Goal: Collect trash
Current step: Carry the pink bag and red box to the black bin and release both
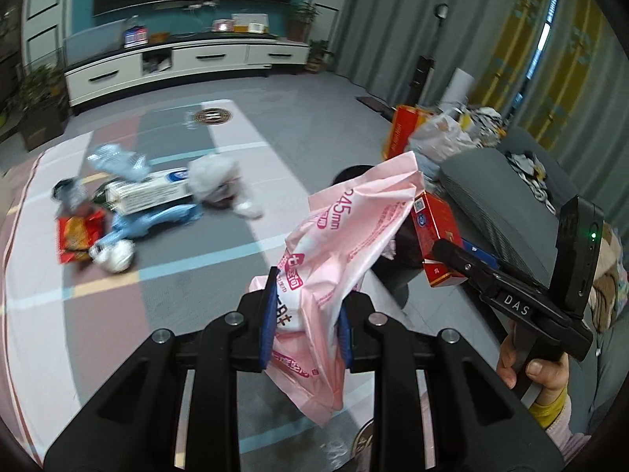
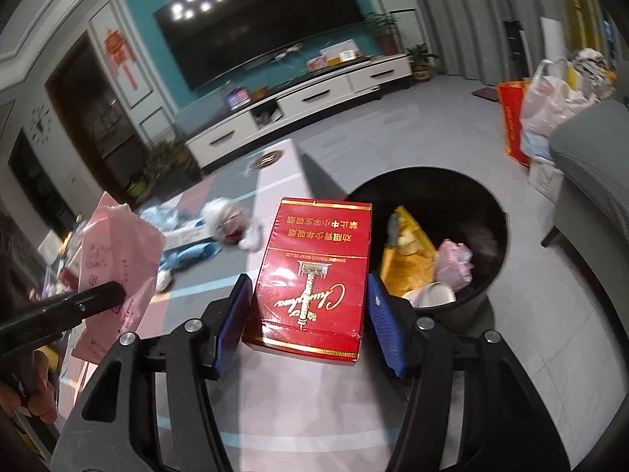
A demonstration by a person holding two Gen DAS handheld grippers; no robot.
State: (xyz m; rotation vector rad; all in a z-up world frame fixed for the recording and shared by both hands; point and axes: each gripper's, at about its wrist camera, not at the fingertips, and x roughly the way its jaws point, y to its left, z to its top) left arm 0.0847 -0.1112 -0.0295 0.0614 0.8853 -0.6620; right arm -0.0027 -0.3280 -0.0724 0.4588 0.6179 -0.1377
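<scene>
My left gripper is shut on a crumpled pink plastic wrapper, held up above the floor. My right gripper is shut on a red cigarette carton, its blue pads pressing both sides; in the left wrist view that carton shows to the right of the wrapper. A black round bin stands just beyond and right of the carton, with yellow and pink waste inside. In the right wrist view the wrapper hangs at the left. More litter lies on the mat: blue wrappers, a white box, a red packet, white tissue.
A grey sofa stands at the right, with bags and a red box behind it. A white TV cabinet runs along the far wall under a large screen. Potted plants stand at the left. A person's hand holds the right gripper's handle.
</scene>
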